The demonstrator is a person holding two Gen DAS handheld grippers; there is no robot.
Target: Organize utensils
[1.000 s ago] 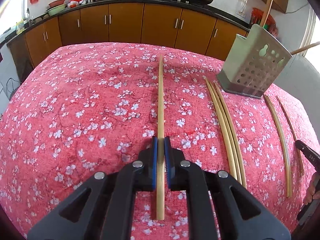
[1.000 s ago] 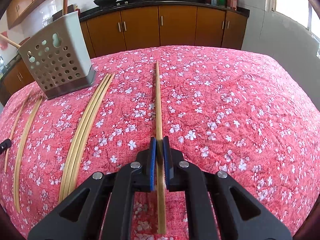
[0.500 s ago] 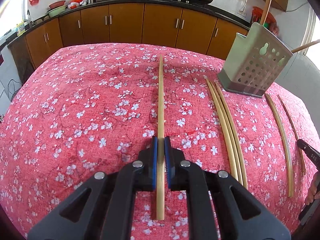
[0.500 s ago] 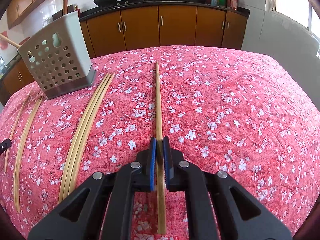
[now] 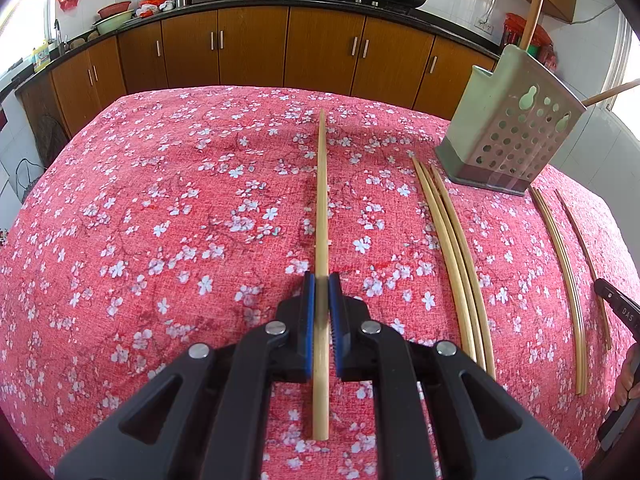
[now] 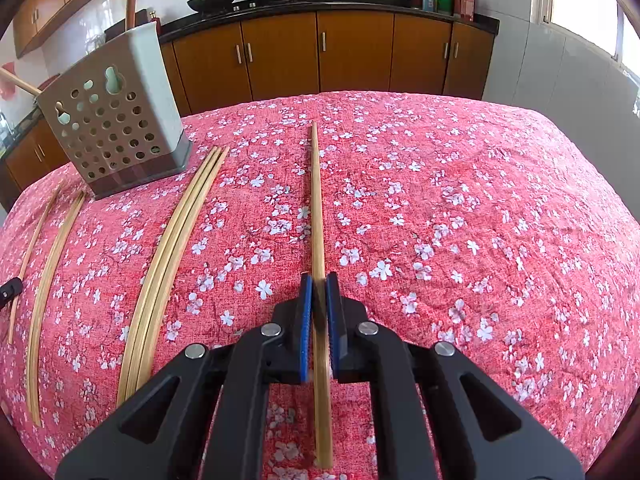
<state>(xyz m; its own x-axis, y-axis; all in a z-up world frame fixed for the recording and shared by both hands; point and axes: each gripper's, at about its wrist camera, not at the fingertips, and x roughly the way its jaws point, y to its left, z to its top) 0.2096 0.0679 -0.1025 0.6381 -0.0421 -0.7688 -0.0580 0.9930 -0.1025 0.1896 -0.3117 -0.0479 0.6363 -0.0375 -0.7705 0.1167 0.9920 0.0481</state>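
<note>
- The left hand-held gripper (image 5: 321, 280), black with blue-padded fingers, is closed on a pale bamboo chopstick (image 5: 322, 208) that we see running straight forward along the fingers; the grip sits toward the near end, so most of the length projects ahead.
- The right hand-held gripper (image 6: 318, 280), of the same build, likewise clamps a second pale bamboo chopstick (image 6: 316, 200) near its rear part.
- The grey perforated plastic utensil holder (image 5: 506, 132) stands between the two grippers on the red floral tablecloth (image 5: 160, 220), with two wooden handles rising from it.
- Beside the holder lie three loose bamboo chopsticks (image 5: 456, 248) packed side by side, and beyond them two further loose bamboo sticks (image 5: 564, 264), slightly apart.
- Risk one: we judge that each long, unsupported front length could pivot between the narrow pads if its tip strikes the holder's rim, and the stick would then swing or slip out.
- Risk two: both sticks aim for one opening; if we bring them in together, they may cross or the grippers may collide.
- Risk three: the holder looks light and tall, so a sideways push at its rim could tip it.
- Risk four: a low sweep toward the holder could scatter the three packed chopsticks, making later pick-ups harder.
</note>
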